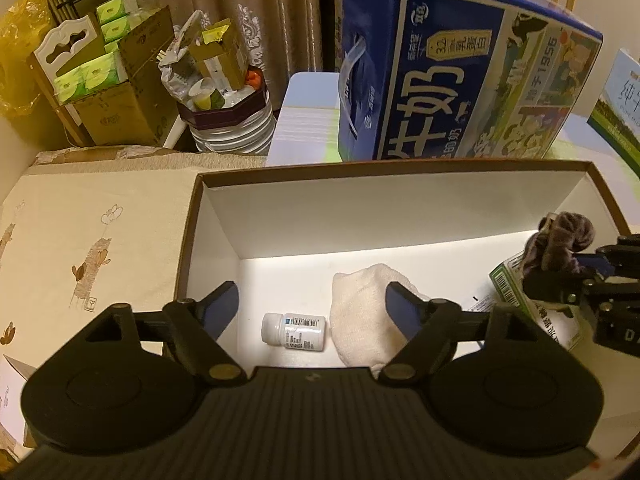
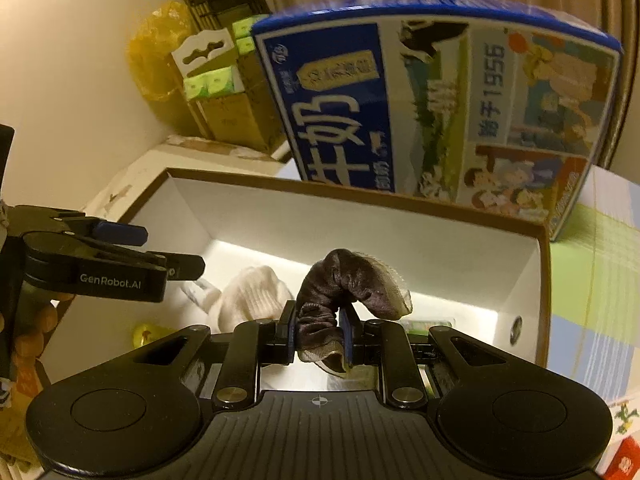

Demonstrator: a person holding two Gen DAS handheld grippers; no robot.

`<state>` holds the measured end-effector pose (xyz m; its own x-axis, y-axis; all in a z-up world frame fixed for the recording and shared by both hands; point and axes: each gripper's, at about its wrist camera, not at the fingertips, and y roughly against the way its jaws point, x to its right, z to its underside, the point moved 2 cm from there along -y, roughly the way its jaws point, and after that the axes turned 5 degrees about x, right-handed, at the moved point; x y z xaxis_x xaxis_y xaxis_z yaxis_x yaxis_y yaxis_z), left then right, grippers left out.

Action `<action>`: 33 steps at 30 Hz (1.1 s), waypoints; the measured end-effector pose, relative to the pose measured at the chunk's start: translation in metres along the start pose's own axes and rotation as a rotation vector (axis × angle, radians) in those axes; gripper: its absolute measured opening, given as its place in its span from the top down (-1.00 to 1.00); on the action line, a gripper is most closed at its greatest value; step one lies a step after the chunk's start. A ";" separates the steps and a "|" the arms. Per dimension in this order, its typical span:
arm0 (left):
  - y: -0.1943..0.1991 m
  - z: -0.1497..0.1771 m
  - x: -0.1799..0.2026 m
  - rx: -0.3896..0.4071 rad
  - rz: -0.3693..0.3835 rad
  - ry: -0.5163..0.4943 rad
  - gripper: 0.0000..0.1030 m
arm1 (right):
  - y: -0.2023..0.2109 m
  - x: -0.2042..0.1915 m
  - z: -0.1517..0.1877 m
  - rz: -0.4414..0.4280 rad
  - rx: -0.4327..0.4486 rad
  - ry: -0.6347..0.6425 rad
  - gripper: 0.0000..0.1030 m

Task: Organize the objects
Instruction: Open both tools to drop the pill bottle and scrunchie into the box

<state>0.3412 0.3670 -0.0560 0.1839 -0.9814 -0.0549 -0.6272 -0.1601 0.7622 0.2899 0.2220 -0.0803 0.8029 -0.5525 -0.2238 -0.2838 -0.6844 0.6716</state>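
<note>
An open brown-rimmed box (image 1: 400, 204) (image 2: 460, 248) with a white inside holds a small white pill bottle (image 1: 293, 331) lying on its side, a cream sock (image 1: 362, 312) (image 2: 252, 300) and a green-and-white carton (image 1: 516, 292). My left gripper (image 1: 314, 300) hangs open over the box's near left part, above the bottle, with nothing between its fingers. My right gripper (image 2: 320, 334) is shut on a dark brown velvet scrunchie (image 2: 344, 284) (image 1: 560, 236), held above the box's right side. The right gripper (image 1: 588, 276) shows at the right edge of the left wrist view.
A big blue milk carton (image 1: 452, 88) (image 2: 432, 112) stands right behind the box. A cream patterned cloth (image 1: 92, 240) covers the surface to the left. Cardboard boxes with green tissue packs (image 1: 100, 76) and a full bin (image 1: 228, 112) stand at the back left.
</note>
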 end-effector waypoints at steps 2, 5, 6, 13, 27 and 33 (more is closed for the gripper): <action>0.004 -0.001 0.000 0.004 0.004 0.001 -0.58 | 0.000 -0.003 -0.002 0.012 0.010 0.014 0.43; 0.010 -0.002 0.001 0.015 0.006 0.001 -0.65 | 0.003 -0.005 -0.003 0.016 0.041 0.014 -0.04; 0.013 -0.001 0.001 0.017 0.006 0.001 -0.65 | 0.004 -0.006 -0.003 0.012 0.044 0.013 -0.06; 0.027 0.001 0.003 0.032 0.011 0.018 -0.78 | 0.021 -0.007 0.001 0.005 0.056 0.011 -0.10; 0.078 0.018 0.008 0.058 0.035 0.050 -0.87 | 0.074 -0.008 0.018 0.023 0.059 -0.032 -0.12; 0.101 0.031 0.015 0.071 0.050 0.055 -0.87 | 0.097 -0.011 0.029 0.024 0.063 -0.051 -0.13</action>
<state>0.2572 0.3325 -0.0002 0.1911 -0.9814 0.0196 -0.6882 -0.1197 0.7156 0.2379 0.1482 -0.0333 0.7682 -0.5915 -0.2450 -0.3365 -0.6986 0.6314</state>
